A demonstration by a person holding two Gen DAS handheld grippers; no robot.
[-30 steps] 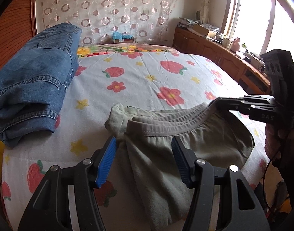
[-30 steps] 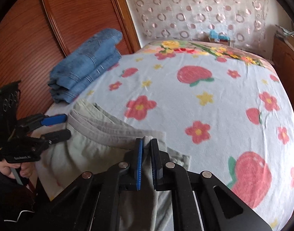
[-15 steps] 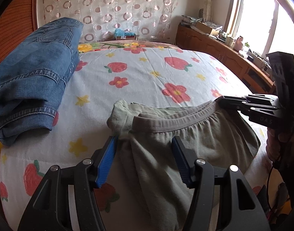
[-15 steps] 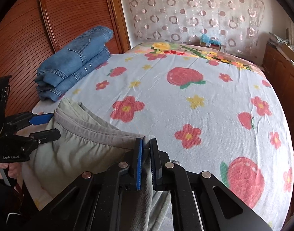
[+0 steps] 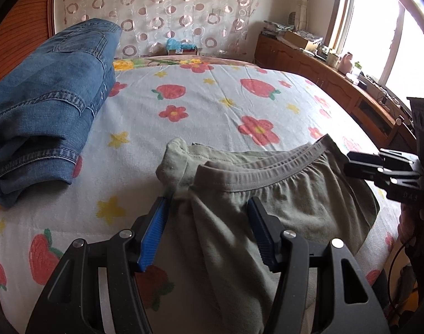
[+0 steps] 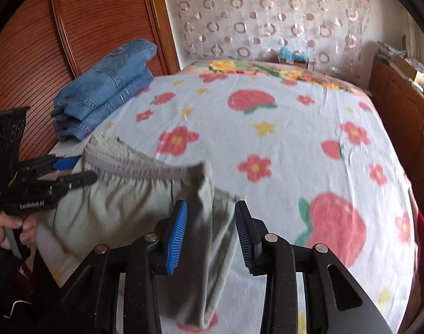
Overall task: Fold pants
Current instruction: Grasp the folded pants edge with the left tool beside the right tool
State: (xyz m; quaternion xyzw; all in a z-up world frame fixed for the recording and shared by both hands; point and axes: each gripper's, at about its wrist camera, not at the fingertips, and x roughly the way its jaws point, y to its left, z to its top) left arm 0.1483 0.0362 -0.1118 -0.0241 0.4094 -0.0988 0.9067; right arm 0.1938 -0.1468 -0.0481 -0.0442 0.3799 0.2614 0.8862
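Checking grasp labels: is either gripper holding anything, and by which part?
Nothing held. Right gripper has just been opening; grey pants waistband corner hangs loose between its pads. Left gripper open too.

Jeans (image 5: 45, 128): folded stack, bed's left edge.
Bedsheet (image 5: 212, 105): strawberries, flowers.
Curtain (image 6: 267, 16): ringed, behind.
Cabinet (image 5: 323, 83): cluttered, under window.

This is a bedroom in someone's home. A wide bed (image 5: 212, 105) fills the room, spread with a pale sheet printed with strawberries, red flowers and yellow stars. At twelve o'clock a sheer curtain (image 5: 167, 14) patterned with rings hangs across the wall behind it. At ten o'clock stands a ribbed wooden wardrobe door (image 6: 72, 27), with folded jeans (image 5: 45, 105) lying beside it on the bed. At two o'clock a low wooden cabinet (image 5: 323, 78), cluttered with boxes and small household things, runs under a bright window (image 5: 378, 36).
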